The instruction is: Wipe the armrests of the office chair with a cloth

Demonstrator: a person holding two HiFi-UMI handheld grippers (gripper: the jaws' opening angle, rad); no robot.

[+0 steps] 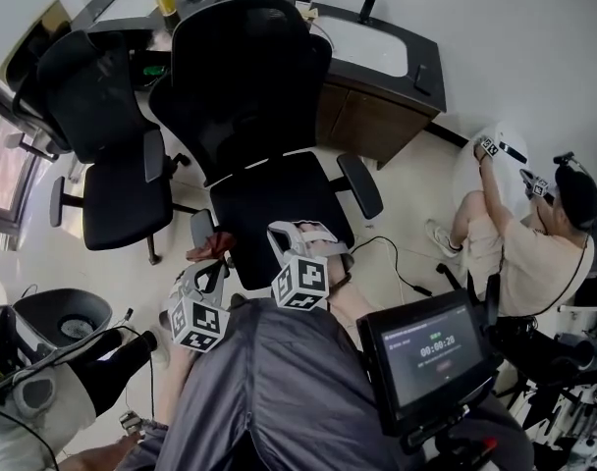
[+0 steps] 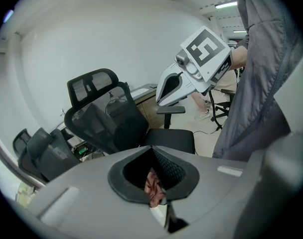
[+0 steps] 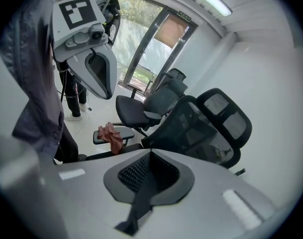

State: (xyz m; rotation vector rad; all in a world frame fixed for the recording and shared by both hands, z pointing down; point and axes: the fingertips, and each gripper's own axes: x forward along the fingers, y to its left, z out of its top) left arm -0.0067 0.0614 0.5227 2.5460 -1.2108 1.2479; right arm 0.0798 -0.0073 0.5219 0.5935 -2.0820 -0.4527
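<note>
Rust-red cloth [image 1: 202,251] lay draped on the near armrest [image 1: 200,227] of the black office chair [image 1: 279,199].
The left gripper [image 1: 217,266] hung just over it, jaws a little apart, with the cloth showing in the gap but not pinched. The right gripper [image 1: 291,232] hovered beside it, jaws pressed together on nothing.
</note>
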